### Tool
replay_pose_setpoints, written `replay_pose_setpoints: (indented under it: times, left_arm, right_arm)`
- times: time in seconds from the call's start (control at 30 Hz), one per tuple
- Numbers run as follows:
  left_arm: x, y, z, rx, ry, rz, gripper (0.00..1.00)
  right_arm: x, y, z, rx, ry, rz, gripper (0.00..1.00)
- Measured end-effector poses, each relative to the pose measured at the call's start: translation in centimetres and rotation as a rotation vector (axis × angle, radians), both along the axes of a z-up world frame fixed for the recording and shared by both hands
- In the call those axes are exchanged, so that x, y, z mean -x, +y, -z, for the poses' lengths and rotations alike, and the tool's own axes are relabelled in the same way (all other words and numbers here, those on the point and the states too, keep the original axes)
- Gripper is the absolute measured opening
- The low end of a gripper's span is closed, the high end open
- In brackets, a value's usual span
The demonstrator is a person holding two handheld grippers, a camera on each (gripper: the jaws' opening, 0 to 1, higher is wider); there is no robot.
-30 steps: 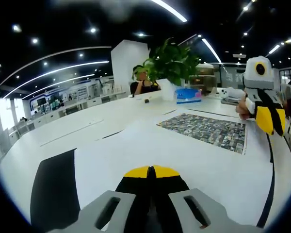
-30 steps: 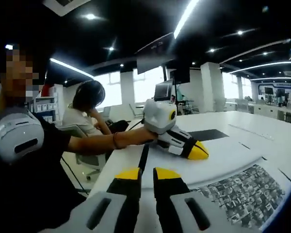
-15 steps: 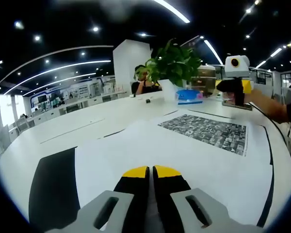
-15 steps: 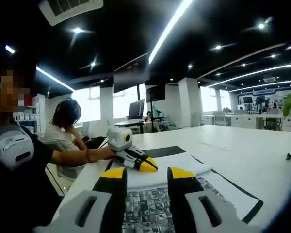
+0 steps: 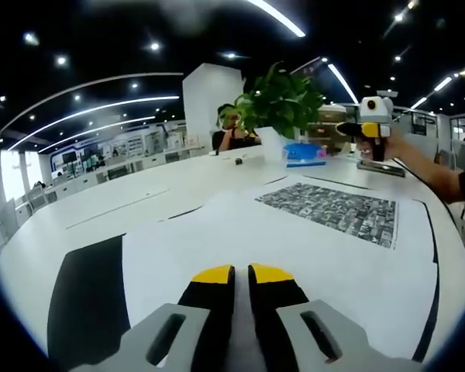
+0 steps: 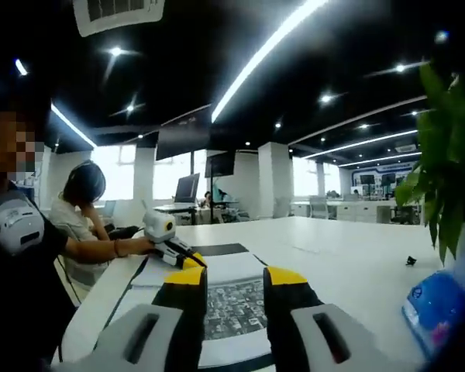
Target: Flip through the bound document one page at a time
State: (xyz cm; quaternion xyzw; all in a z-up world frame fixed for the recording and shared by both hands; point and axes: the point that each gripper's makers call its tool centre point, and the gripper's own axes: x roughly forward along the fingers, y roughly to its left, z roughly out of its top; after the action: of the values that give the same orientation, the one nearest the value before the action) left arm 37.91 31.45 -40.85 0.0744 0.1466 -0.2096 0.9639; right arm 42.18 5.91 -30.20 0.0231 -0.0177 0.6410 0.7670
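Two pairs of tongs work over a long white bench in an open-plan office. In the left gripper view, the left tongs hover low over a white page of the bound document, their yellow tips nearly together with a thin gap and nothing between them. The document lies flat, spread open across the bench; one block of small printed pictures sits on its far part, and black strips border it at left and right. Beyond it, the right tongs are held up in the air by an outstretched arm, well clear of the paper; whether they grip anything cannot be told from here. In the right gripper view, the right tongs stand apart and empty, and the left tongs rest by the document's far end. One potted plant and one blue packet stand past the document. Wide bare benchtop lies to the left.
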Motion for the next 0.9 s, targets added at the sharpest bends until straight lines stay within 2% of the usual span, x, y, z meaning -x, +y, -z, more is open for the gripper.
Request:
replay_pose_setpoints:
  times: [0.1, 0.17, 0.27, 0.33, 0.43, 0.5, 0.7, 0.87, 0.9]
  left_arm:
    - [0.0, 0.0, 0.0, -0.004, -0.002, 0.0, 0.1]
    - [-0.1, 0.0, 0.0, -0.009, -0.004, 0.0, 0.1]
    - [-0.1, 0.1, 0.0, -0.008, -0.003, 0.0, 0.1]
    - [-0.1, 0.1, 0.0, -0.005, -0.002, 0.0, 0.11]
    - [-0.2, 0.2, 0.0, -0.004, -0.001, -0.002, 0.11]
    - [-0.2, 0.2, 0.0, -0.002, 0.0, -0.003, 0.11]
    - [-0.3, 0.5, 0.1, -0.003, 0.0, -0.003, 0.11]
    - [-0.4, 0.6, 0.0, -0.006, -0.002, -0.004, 0.12]
    - [-0.4, 0.6, 0.0, -0.005, -0.002, -0.004, 0.12]
  right_arm:
    - [-0.6, -0.2, 0.3, -0.005, 0.047, 0.017, 0.22]
    - [-0.6, -0.3, 0.7, 0.012, 0.018, 0.029, 0.17]
    - [-0.5, -0.2, 0.7, 0.017, 0.02, 0.032, 0.15]
    - [0.1, 0.0, 0.9, 0.018, 0.048, 0.01, 0.15]
    - [0.2, 0.0, 0.9, 0.022, 0.054, 0.007, 0.09]
    - [0.0, -0.3, 0.9, 0.028, 0.055, 0.04, 0.05]
    - [-0.1, -0.6, 0.8, 0.013, 0.168, 0.029, 0.03]
    - [0.8, -0.4, 0.8, 0.019, 0.159, 0.001, 0.05]
    - [0.5, -0.5, 0.8, 0.03, 0.101, 0.025, 0.05]
